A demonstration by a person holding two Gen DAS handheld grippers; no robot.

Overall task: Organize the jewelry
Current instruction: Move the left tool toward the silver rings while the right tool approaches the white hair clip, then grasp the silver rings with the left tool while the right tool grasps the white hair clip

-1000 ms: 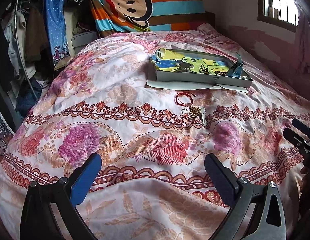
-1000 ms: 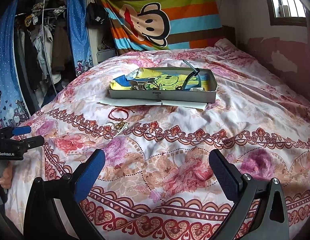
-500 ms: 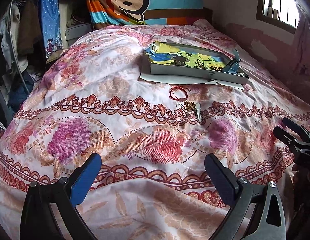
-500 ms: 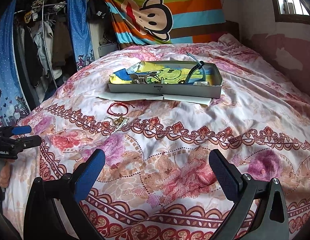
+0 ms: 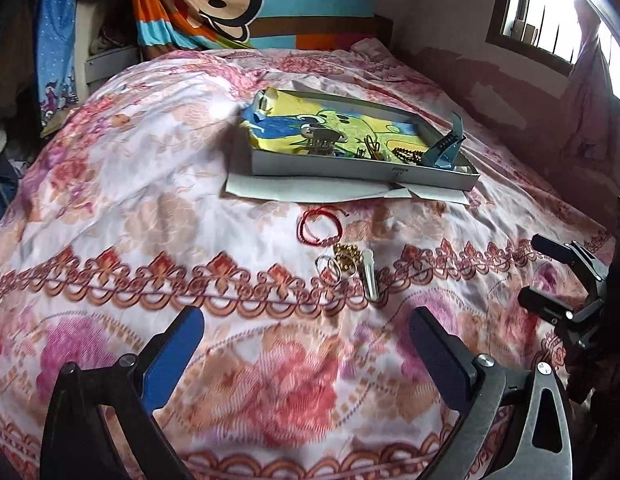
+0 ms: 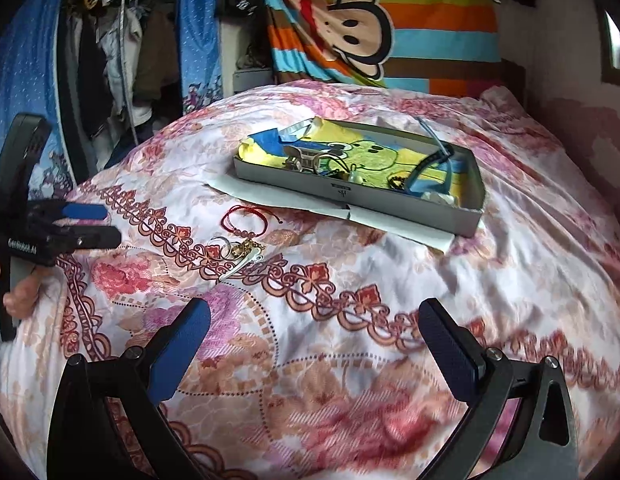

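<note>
A red cord bracelet (image 5: 321, 227) (image 6: 245, 222) lies loose on the floral bedspread. Just nearer lie silver hoop rings (image 5: 328, 269) (image 6: 220, 246), a gold bead chain (image 5: 347, 258) (image 6: 250, 247) and a white hair clip (image 5: 369, 274) (image 6: 241, 266). Behind them a grey box tray (image 5: 362, 168) (image 6: 350, 194) holds a yellow cartoon cloth, a claw clip, a blue band and small jewelry. My left gripper (image 5: 306, 354) is open and empty, short of the loose pieces. My right gripper (image 6: 316, 344) is open and empty, to their right.
White paper (image 5: 294, 190) lies under the tray's front edge. A clothes rack (image 6: 110, 60) stands left of the bed and a monkey-print striped cloth (image 6: 370, 32) hangs behind. The wall and window (image 5: 558, 12) bound the right side.
Both grippers have moved forward over the bed toward the loose jewelry and tray. The right view has swung left. Both stay open and empty.
</note>
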